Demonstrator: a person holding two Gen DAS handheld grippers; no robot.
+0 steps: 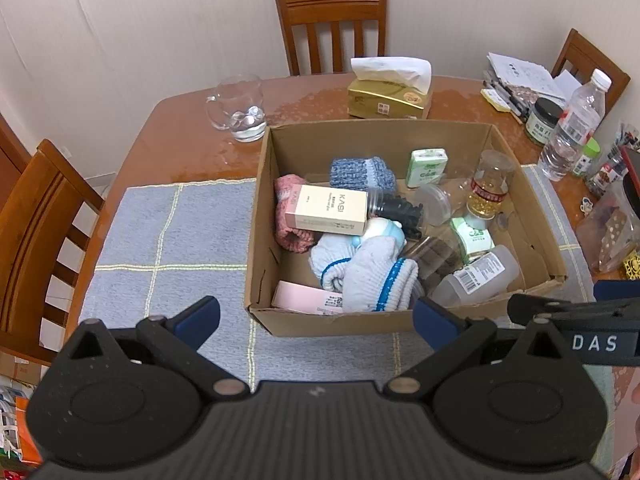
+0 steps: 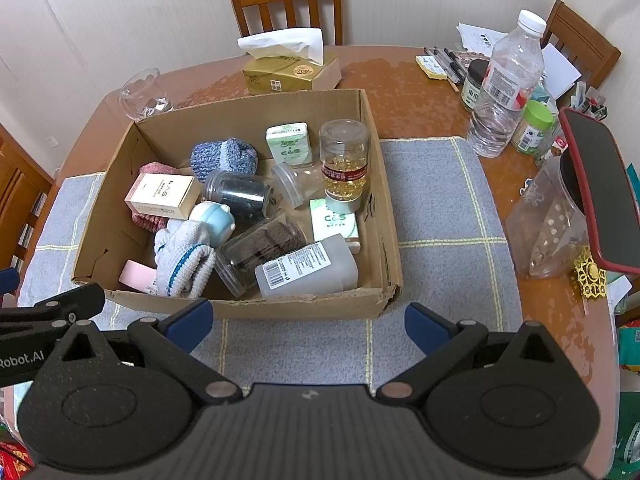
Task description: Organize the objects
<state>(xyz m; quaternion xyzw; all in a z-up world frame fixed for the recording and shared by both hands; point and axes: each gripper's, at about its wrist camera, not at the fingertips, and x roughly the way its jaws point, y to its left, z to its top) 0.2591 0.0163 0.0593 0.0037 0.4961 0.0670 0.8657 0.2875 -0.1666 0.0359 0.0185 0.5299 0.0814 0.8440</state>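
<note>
A cardboard box [image 1: 380, 130] [image 2: 384, 240] sits on a grey checked mat [image 1: 168, 240] [image 2: 440, 208]. Inside lie a cream KASI carton [image 1: 330, 208] [image 2: 162, 196], white gloves [image 1: 372, 276] [image 2: 182, 260], a blue knit piece [image 1: 362, 172] [image 2: 224, 158], a pink knit piece [image 1: 286, 216], green packets [image 1: 426, 166] [image 2: 289, 143], a jar of golden capsules [image 1: 490, 186] [image 2: 344, 164], dark-filled jars [image 2: 240, 194] and a translucent bottle [image 1: 478, 276] [image 2: 306, 270]. My left gripper [image 1: 316, 322] hangs open just before the box's near wall. My right gripper [image 2: 308, 326] hangs open there too. Both are empty.
On the wooden table stand a tissue box [image 1: 390, 94] [image 2: 290, 70], a glass mug [image 1: 236, 106] [image 2: 144, 94], a water bottle [image 1: 574, 124] [image 2: 504, 84], small jars, pens and papers at the right. A red-cased phone [image 2: 600, 196] and a clear bag [image 2: 548, 224] sit right. Wooden chairs [image 1: 332, 24] surround the table.
</note>
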